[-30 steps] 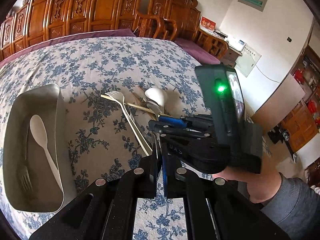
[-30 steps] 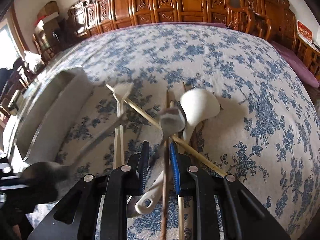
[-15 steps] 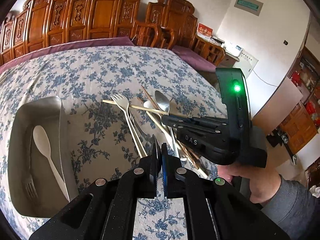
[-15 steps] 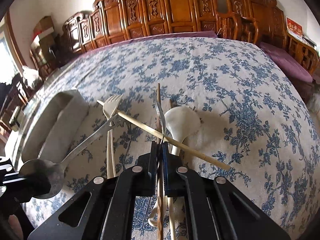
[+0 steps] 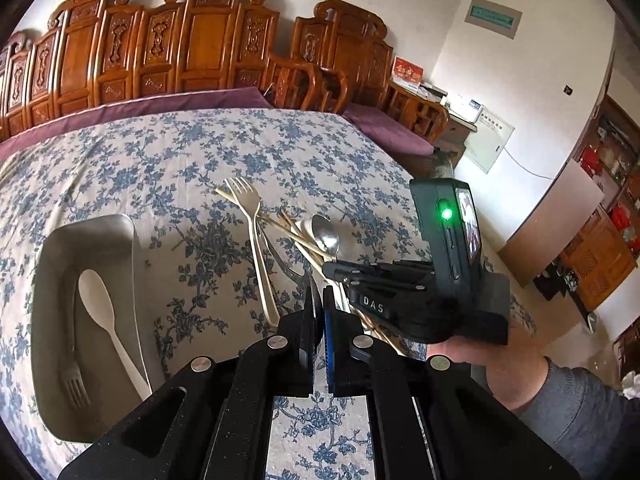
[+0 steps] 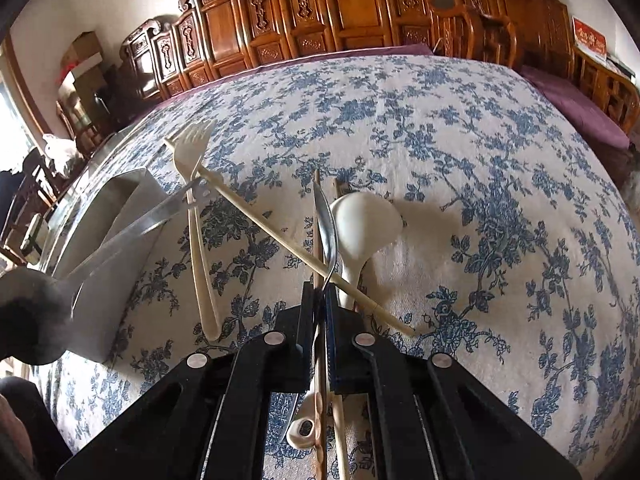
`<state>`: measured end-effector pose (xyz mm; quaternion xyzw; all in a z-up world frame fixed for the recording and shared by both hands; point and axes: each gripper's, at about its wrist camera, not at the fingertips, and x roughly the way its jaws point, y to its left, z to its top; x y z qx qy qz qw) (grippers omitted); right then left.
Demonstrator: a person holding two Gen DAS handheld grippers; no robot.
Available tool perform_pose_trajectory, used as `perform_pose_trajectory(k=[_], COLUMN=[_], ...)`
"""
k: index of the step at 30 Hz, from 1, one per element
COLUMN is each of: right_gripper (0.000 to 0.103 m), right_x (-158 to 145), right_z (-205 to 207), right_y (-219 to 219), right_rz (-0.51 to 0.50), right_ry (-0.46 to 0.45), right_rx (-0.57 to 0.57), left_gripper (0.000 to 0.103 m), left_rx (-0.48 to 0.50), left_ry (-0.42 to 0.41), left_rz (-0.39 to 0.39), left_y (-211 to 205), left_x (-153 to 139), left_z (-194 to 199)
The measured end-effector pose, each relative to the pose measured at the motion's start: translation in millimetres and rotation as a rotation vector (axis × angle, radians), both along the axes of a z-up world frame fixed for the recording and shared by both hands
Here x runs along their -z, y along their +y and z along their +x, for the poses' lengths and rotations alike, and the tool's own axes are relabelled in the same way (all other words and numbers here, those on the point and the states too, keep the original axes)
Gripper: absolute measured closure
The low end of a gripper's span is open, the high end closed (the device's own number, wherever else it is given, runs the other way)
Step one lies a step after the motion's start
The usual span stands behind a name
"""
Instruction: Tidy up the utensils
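My left gripper (image 5: pixel 318 300) is shut on the handle of a metal fork (image 6: pixel 152 220), which juts out over the cloth towards the pile. My right gripper (image 6: pixel 320 292) is shut on a metal spoon (image 6: pixel 326 224), seen edge-on here; its bowl (image 5: pixel 326 236) shows in the left wrist view. Under them lie a cream plastic fork (image 6: pixel 192 160), pale chopsticks (image 6: pixel 272 236), brown chopsticks (image 6: pixel 317 216) and a white ceramic soup spoon (image 6: pixel 364 224). To the left stands a metal tray (image 5: pixel 52 264) holding a cream spoon (image 5: pixel 100 304) and a metal fork (image 5: pixel 74 384).
A blue-flowered cloth (image 6: pixel 460 160) covers the big table. Carved wooden chairs (image 5: pixel 200 48) line its far edge. A person's hand and grey sleeve (image 5: pixel 560 392) hold the right gripper at the table's right edge.
My right gripper, open around the metal spoon's handle a second ago, has shut on it, and the spoon now stands edge-on, raised off the pile. The left gripper keeps its fork.
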<state>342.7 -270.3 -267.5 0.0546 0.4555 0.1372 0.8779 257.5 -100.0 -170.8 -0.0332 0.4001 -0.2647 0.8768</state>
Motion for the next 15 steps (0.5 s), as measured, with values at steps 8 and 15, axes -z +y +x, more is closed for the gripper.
perform_pose_trajectory(k=[8,15], right_gripper=[0.094,0.096], right_x=[4,3], right_z=[4,5], right_y=[-10,-14], right_rz=[0.02,0.036], right_ry=[0.011,0.004], right_rx=[0.032,0.043], left_gripper=[0.101,0.1], left_rx=[-0.036,-0.046], left_ry=[-0.013,0.003], left_rz=[-0.018,-0.013], left_y=[14,17], left_x=[-5,0], left_z=[6,9])
